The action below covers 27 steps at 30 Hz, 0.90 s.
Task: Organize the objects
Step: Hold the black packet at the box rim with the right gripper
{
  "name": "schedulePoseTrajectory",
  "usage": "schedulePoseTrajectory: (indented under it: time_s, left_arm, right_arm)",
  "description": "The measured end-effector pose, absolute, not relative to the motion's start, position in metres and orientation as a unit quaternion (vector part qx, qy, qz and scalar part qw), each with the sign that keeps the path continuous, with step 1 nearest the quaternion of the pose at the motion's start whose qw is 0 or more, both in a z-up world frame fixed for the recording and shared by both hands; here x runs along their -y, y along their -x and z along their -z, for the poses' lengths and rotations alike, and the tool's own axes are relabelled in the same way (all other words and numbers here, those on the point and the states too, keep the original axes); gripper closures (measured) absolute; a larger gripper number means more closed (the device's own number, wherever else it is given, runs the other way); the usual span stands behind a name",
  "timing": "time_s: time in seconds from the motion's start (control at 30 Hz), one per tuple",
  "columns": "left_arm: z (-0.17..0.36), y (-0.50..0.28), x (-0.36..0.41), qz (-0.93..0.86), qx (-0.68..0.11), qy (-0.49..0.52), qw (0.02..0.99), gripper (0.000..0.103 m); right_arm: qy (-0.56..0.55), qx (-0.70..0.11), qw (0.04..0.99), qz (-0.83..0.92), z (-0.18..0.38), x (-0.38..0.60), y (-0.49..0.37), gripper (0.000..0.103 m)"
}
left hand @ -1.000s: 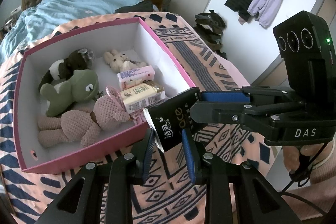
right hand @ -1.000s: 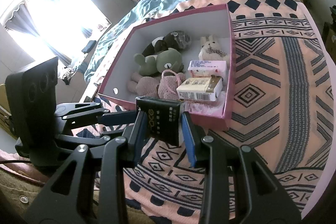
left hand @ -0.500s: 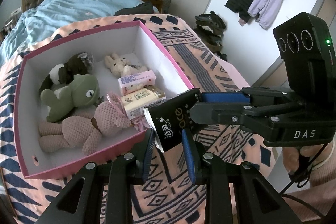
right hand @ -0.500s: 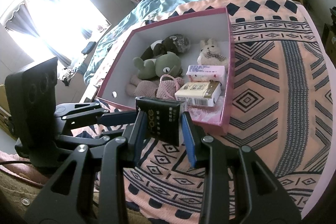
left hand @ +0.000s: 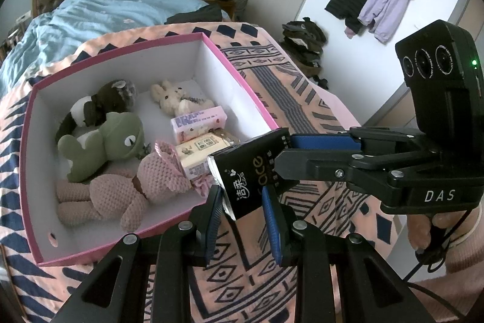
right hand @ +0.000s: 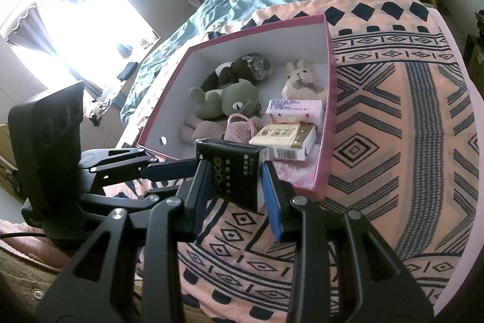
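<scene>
Item: black pack (left hand: 252,171), tissue-type, white lettering. Location: held in the air just above the near right corner of the pink box (left hand: 239,71), over the patterned blanket (left hand: 302,111); not yet inside.

Grip: I have both tongs on it. Left gripper (left hand: 242,202) clenched on its lower end, blue pads against both sides. Right gripper (right hand: 236,180) clenched across it from the right; in the left view its fingers (left hand: 320,141) reach the pack's far end.

Box contents, near to far: pink knit doll (left hand: 127,189), beige pack (left hand: 202,153), green frog plush (left hand: 109,144), lilac pack (left hand: 198,123), dark plush (left hand: 96,108), cream bunny (left hand: 172,99).

Step in hand, by my reading: carrying the pack to the box. Next move calls for one gripper letting go, then lowering the pack into the right side beside the beige pack, clear of the rim.

Change from a second ago: the box sits further back and smaller in both views, so I have drawn the pack slightly nearer; both holds are unchanged.
</scene>
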<state>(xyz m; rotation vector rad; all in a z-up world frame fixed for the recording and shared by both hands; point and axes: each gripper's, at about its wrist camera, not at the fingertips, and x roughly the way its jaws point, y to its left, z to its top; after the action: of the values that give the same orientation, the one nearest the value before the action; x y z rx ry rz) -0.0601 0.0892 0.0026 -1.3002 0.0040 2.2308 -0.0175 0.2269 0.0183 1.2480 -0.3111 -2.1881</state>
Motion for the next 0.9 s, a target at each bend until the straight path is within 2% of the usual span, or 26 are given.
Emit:
schedulePoseTrajectory:
  time_s: [0.9]
  left_arm:
    - [-0.003,0.069,-0.089,-0.831,-0.001,0.483,0.274,0.076]
  right_arm:
    - [-0.465,0.118,0.296,0.826,-0.019,-0.228,0.023,0.066]
